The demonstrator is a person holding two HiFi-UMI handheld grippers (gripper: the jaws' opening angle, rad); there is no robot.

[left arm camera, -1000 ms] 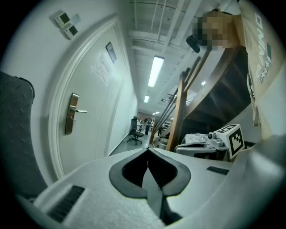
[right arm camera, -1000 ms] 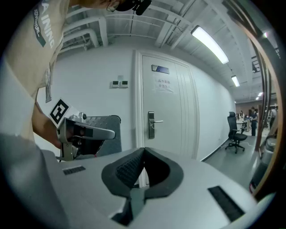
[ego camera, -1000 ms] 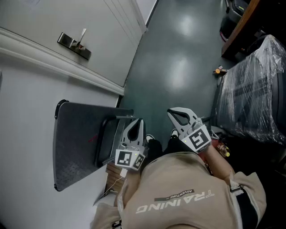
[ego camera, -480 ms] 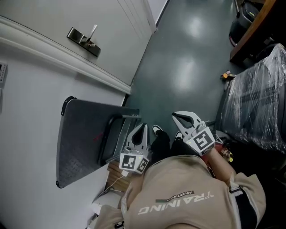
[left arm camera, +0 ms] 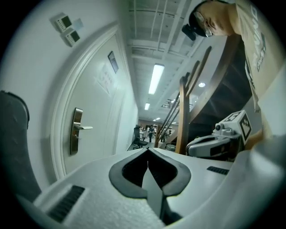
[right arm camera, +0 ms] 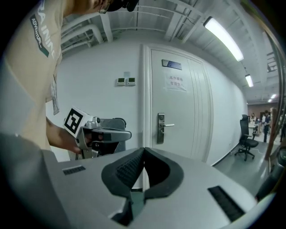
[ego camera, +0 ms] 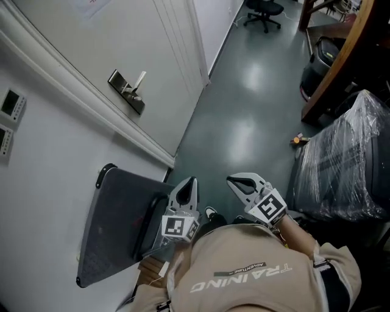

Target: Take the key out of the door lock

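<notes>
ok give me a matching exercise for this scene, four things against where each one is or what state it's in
Things:
1. door handle
2. office chair
3. plastic-wrapped bundle
4. left gripper

Places or states:
a. at the right edge of the head view
b. jaws together, holding nothing
c. far off, at the top edge of the head view
d. on the white door

Pairs: 1-d, 2-c, 3-a, 4-b

I stand in an office corridor. A white door [ego camera: 155, 49] with a lever handle [ego camera: 129, 92] fills the head view's upper left. It bears a paper notice [right arm camera: 176, 83], with wall panels [right arm camera: 124, 81] beside its frame. A swivel chair [ego camera: 263, 11] stands at the top edge on glossy dark floor [ego camera: 244, 103]. Strip lights [right arm camera: 222, 38] run overhead.
</notes>
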